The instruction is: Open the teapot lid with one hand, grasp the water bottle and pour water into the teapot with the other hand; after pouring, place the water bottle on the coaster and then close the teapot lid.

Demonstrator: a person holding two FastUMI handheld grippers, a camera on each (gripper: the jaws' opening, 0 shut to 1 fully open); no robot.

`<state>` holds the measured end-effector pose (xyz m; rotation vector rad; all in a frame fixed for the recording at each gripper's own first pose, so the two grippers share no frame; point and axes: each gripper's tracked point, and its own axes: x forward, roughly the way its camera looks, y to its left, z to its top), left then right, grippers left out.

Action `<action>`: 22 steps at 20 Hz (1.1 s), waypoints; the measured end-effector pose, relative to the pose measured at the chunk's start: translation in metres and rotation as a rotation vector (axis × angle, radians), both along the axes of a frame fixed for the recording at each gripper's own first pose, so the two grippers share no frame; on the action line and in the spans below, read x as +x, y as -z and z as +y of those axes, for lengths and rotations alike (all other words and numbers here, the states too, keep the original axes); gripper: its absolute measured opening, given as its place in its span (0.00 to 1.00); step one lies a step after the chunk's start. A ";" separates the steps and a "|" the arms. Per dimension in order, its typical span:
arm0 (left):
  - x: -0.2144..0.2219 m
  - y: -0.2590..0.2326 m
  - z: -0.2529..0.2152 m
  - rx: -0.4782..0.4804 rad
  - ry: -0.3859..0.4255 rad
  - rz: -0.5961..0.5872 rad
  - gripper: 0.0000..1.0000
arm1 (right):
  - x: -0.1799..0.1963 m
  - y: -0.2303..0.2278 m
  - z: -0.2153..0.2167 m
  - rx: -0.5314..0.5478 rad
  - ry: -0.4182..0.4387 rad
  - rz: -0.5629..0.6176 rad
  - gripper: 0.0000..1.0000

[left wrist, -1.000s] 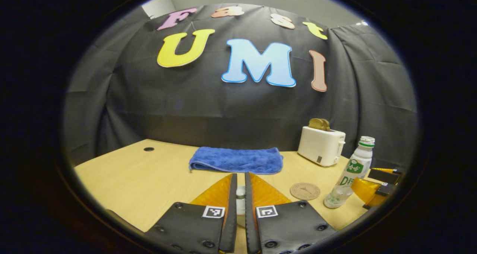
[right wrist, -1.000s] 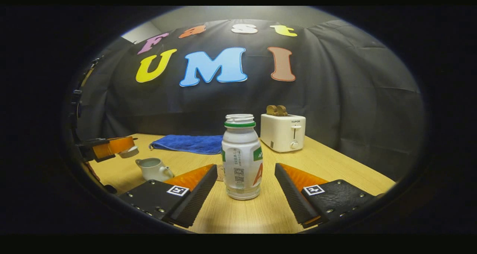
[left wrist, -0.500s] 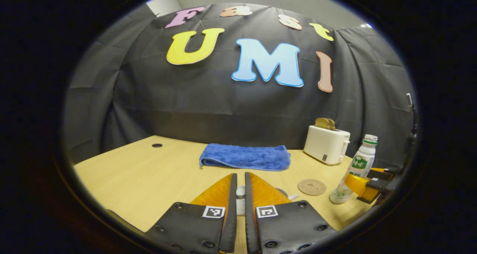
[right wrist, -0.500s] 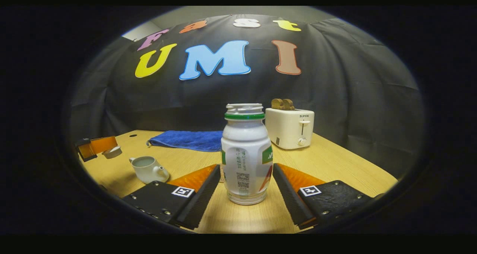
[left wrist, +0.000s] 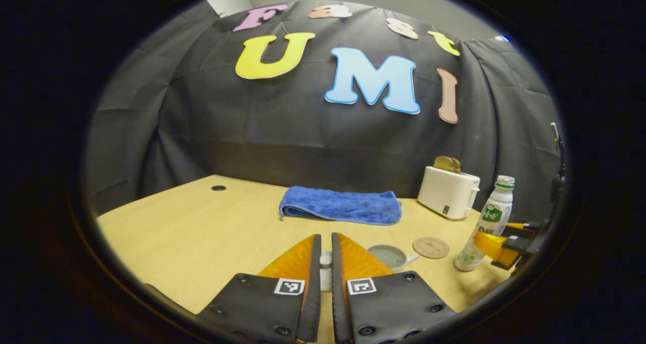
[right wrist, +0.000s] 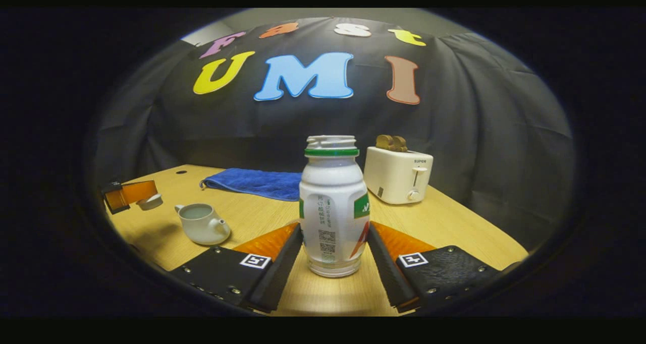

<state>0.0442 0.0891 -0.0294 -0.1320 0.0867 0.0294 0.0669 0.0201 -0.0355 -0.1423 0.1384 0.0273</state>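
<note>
A white water bottle (right wrist: pixel 333 182) with a green neck ring and no cap stands on the table. My right gripper (right wrist: pixel 335 226) is shut on it, one finger against each side of its lower body. To its left stands the open white teapot (right wrist: pixel 202 224). Farther left, my left gripper (right wrist: pixel 132 194) holds the teapot lid (right wrist: pixel 150 201) above the table. In the left gripper view, my left gripper (left wrist: pixel 326 236) is shut on the lid's knob (left wrist: pixel 326 278). The teapot (left wrist: pixel 388 256), the round cork coaster (left wrist: pixel 430 247), the bottle (left wrist: pixel 488 218) and the right gripper (left wrist: pixel 497 243) lie to the right.
A folded blue towel (left wrist: pixel 340 205) lies at the back of the wooden table (left wrist: pixel 192 233). A white toaster (right wrist: pixel 398 175) with bread in it stands at the back right. A small round hole (left wrist: pixel 218 187) marks the far left of the table.
My right gripper's fingers have closed in from apart onto the bottle's sides. My left gripper has drawn away from the teapot with the lid, and the open teapot now shows in its view.
</note>
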 end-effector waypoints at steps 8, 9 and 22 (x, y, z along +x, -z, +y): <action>-0.001 0.018 0.021 -0.013 -0.030 0.018 0.20 | 0.001 -0.028 0.010 -0.273 0.042 -0.096 0.75; -0.001 0.020 0.022 -0.017 -0.031 0.016 0.20 | 0.001 -0.031 0.011 -0.309 0.049 -0.110 0.75; -0.005 0.018 0.023 -0.040 -0.020 -0.025 0.17 | 0.001 -0.044 0.039 -0.864 0.046 -0.234 0.75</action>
